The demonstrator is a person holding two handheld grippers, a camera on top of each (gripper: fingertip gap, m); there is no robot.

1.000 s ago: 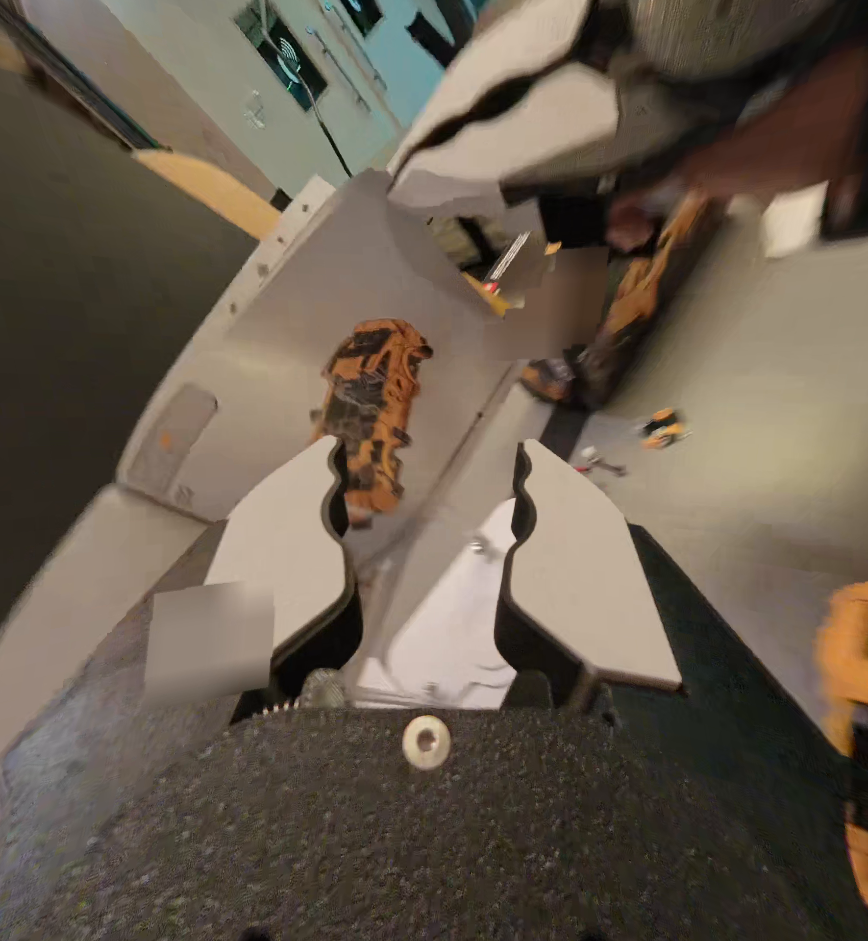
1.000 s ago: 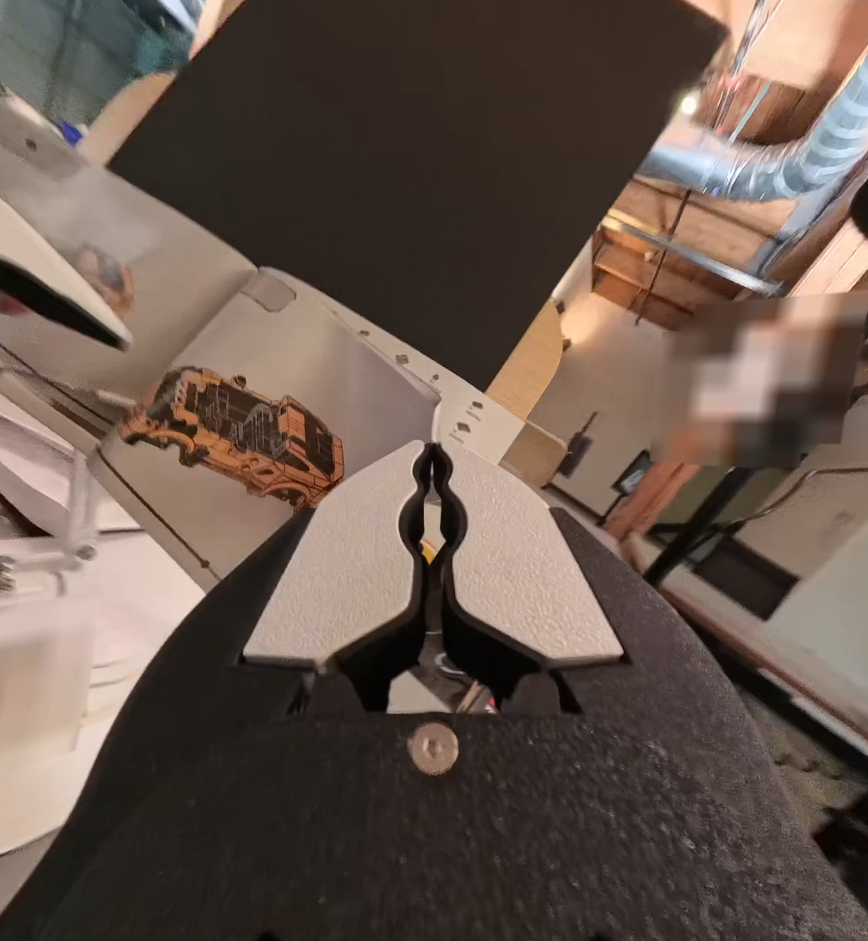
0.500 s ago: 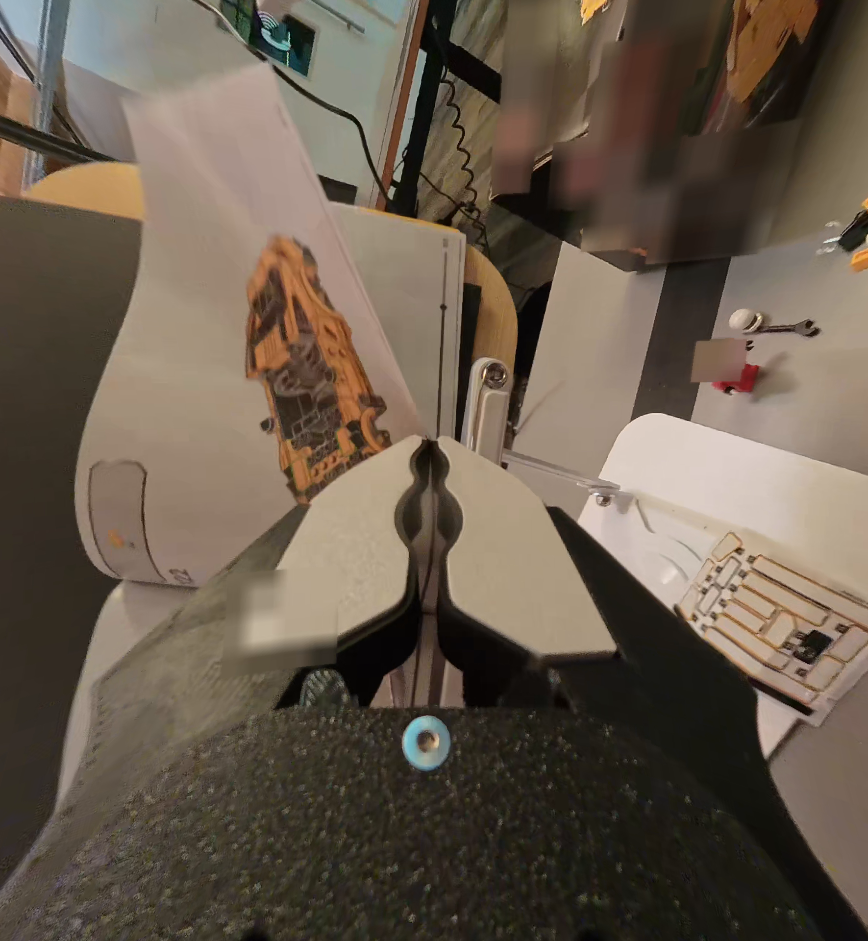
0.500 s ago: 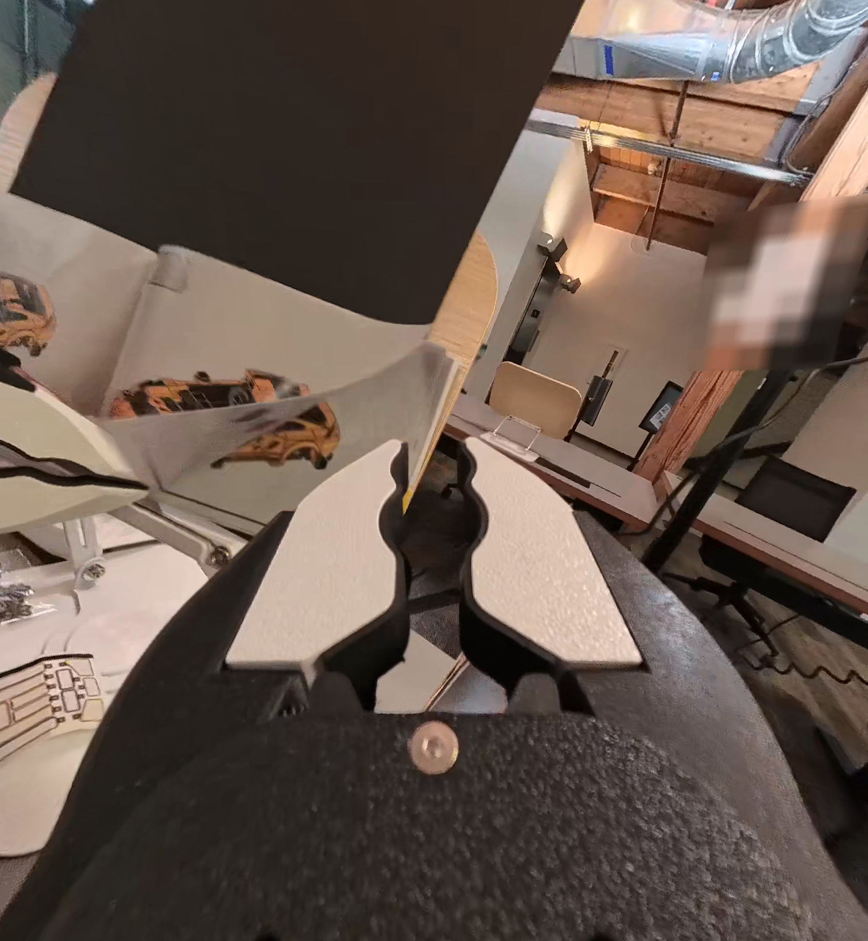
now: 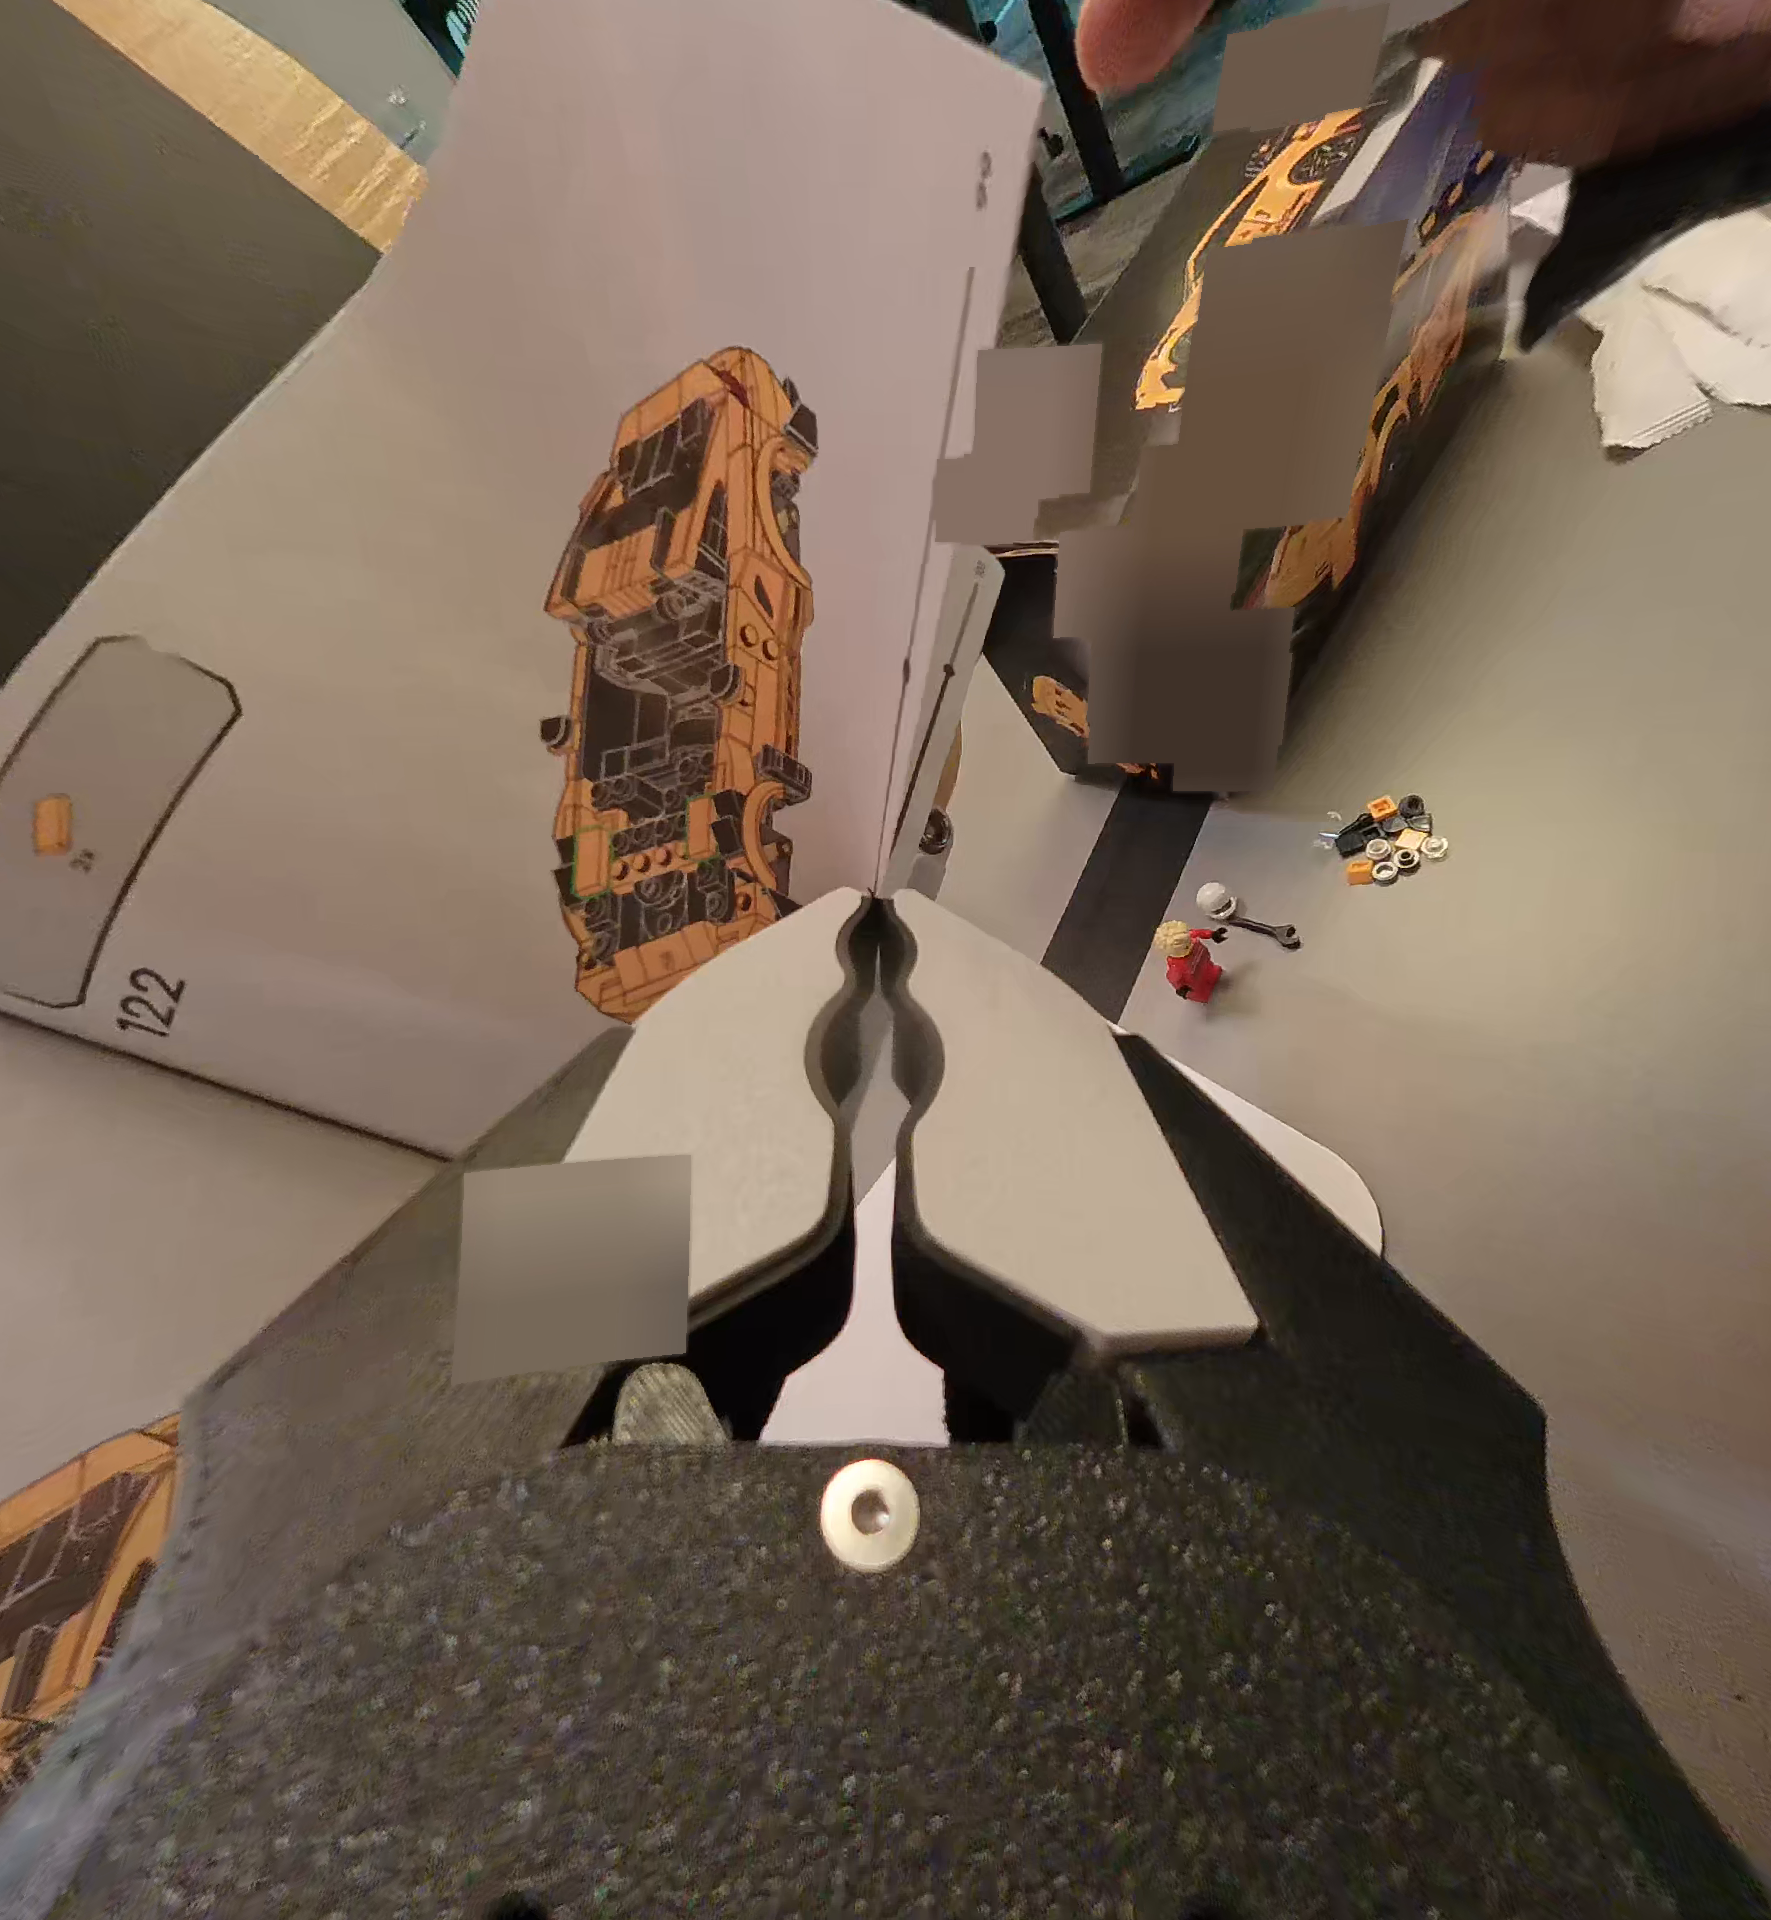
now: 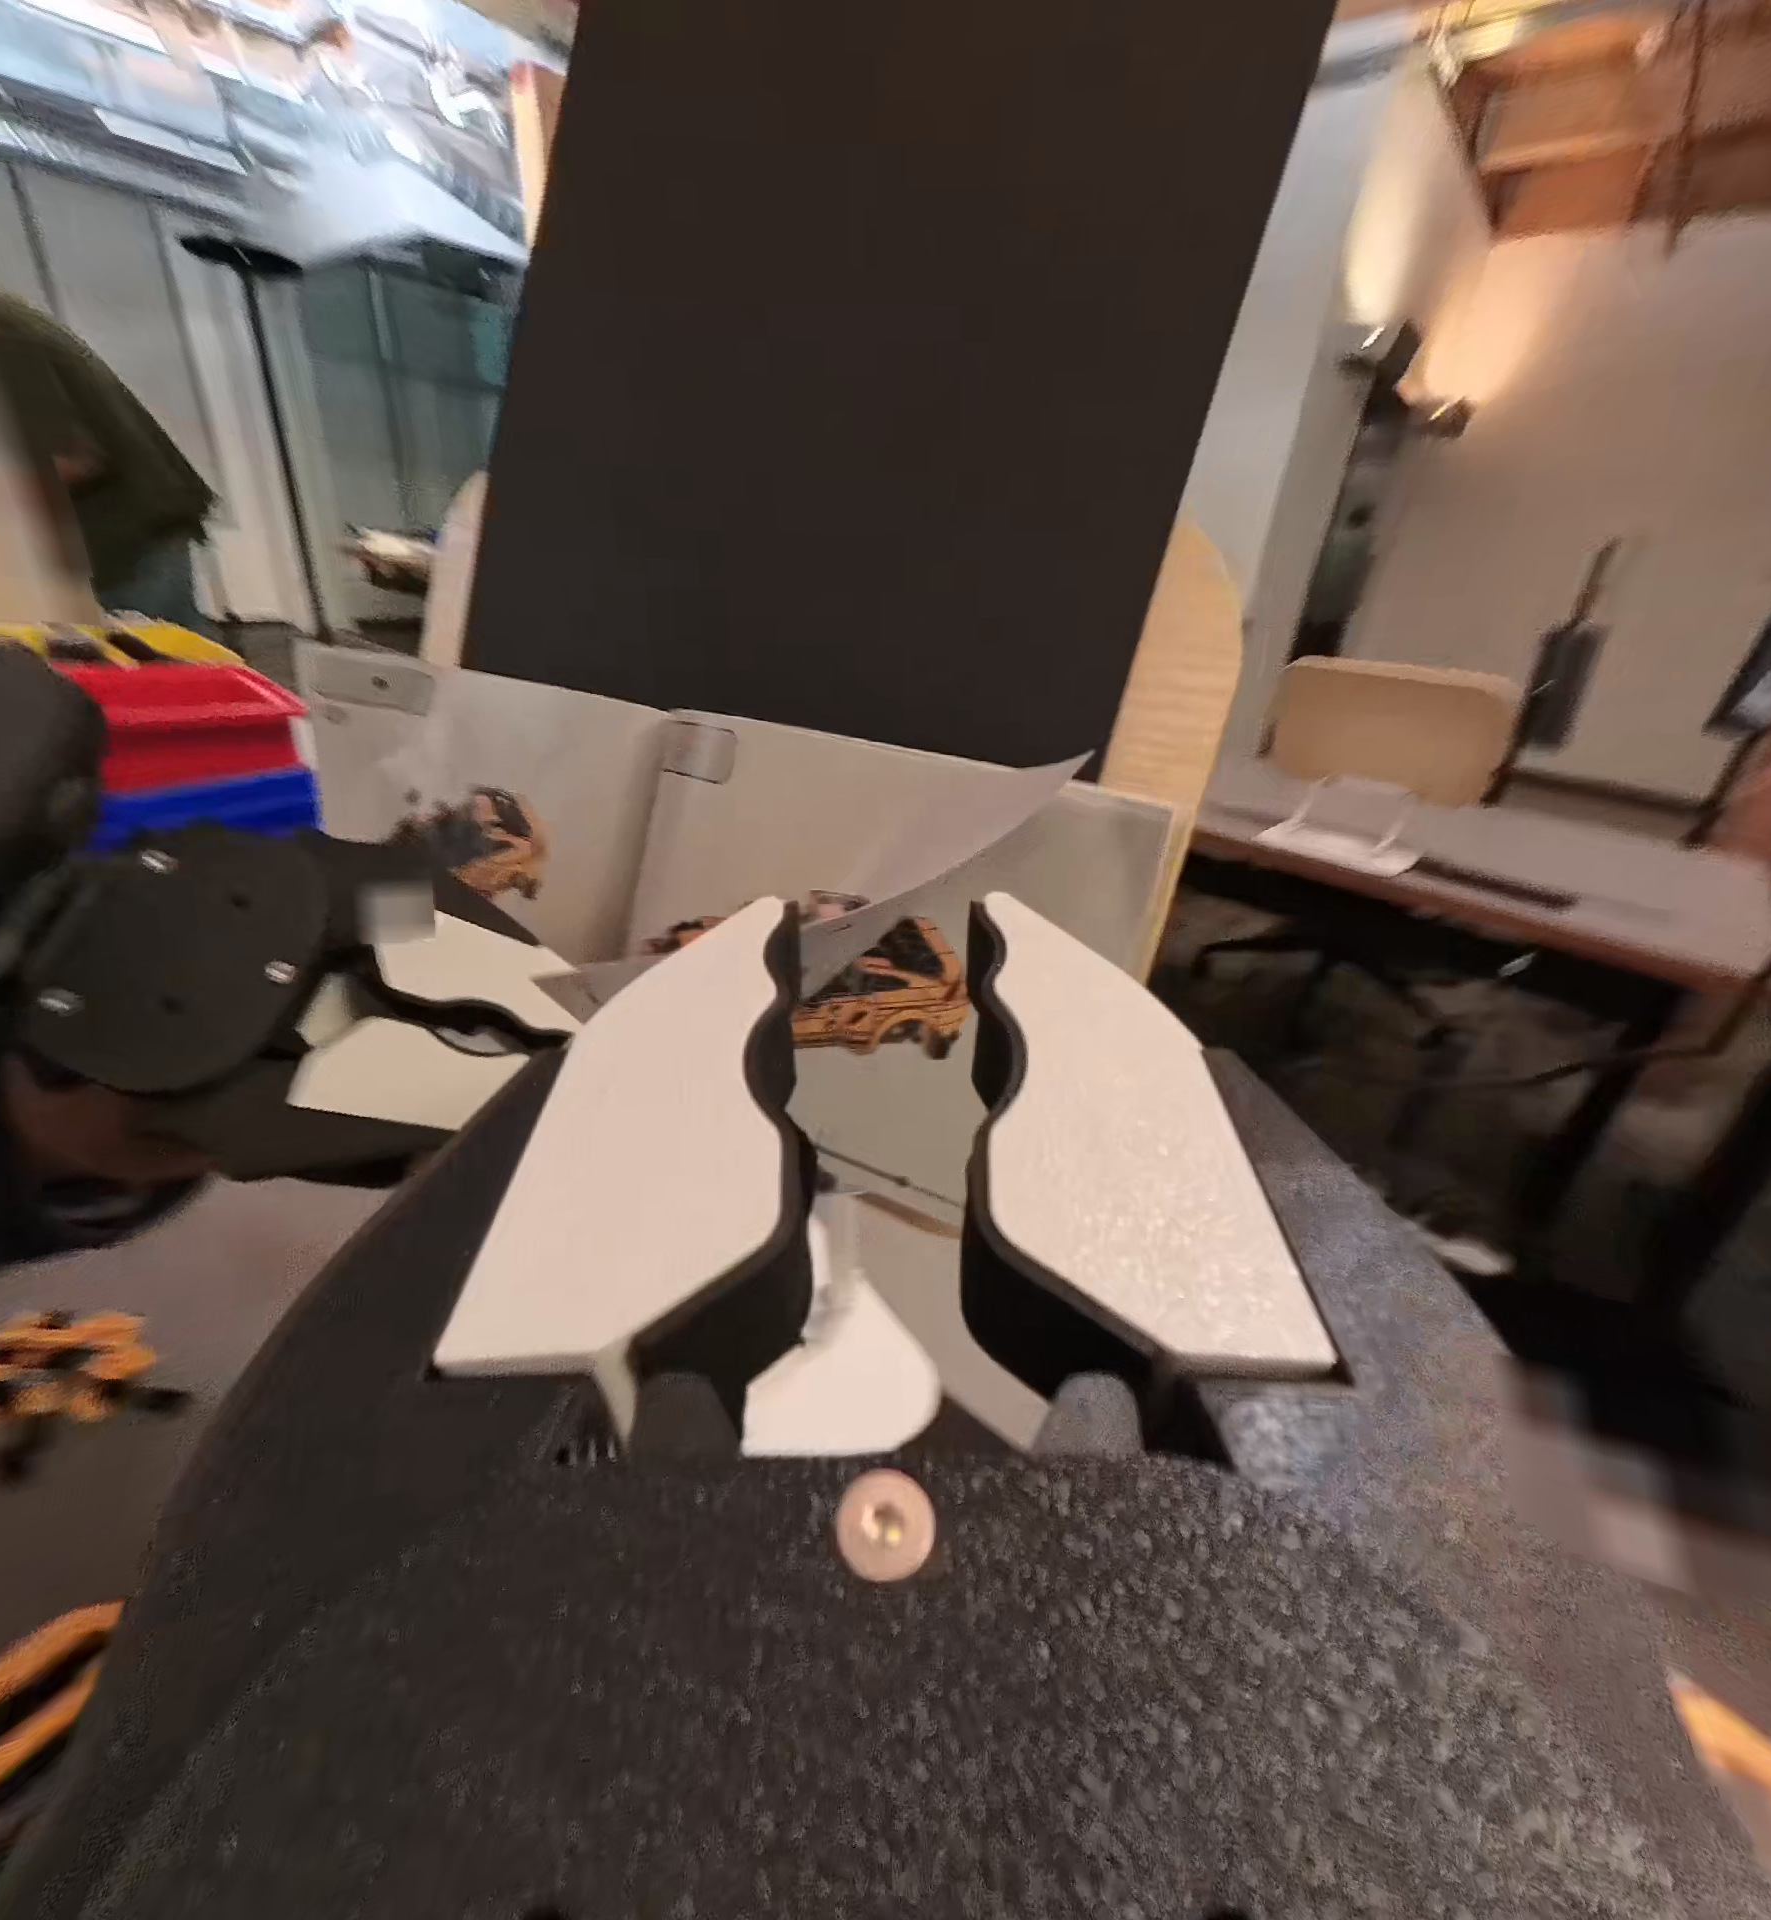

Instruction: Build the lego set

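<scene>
The open instruction booklet (image 5: 361, 644) shows drawings of an orange and black car and stands on a white holder. My left gripper (image 5: 873, 906) is shut on the lower edge of one page, which stands up to its left; white paper shows between its fingers. My right gripper (image 6: 886, 914) is open, with a curled booklet page (image 6: 964, 831) just beyond its tips, not touching the jaws. The left gripper (image 6: 164, 956) also shows at the left of the right wrist view. Blurred orange Lego pieces (image 6: 50, 1361) lie on the grey table at the left.
The Lego box (image 5: 1400, 343) stands behind the booklet on the right. Small loose parts (image 5: 1390, 836), a red minifigure (image 5: 1195, 956), a white helmet (image 5: 1216, 899) and a tiny wrench (image 5: 1270, 928) lie on the table. A black board (image 6: 860, 364) rises behind the booklet. Red and blue bins (image 6: 195, 748) stand far left. Some 12 cm of space lies between my two pairs of fingers. The red minifigure (image 5: 1195, 956) is about 20 cm from my left fingertips.
My left gripper went from open to shut on a page and has swung it over. My right gripper went from shut on the page to open and has drawn back.
</scene>
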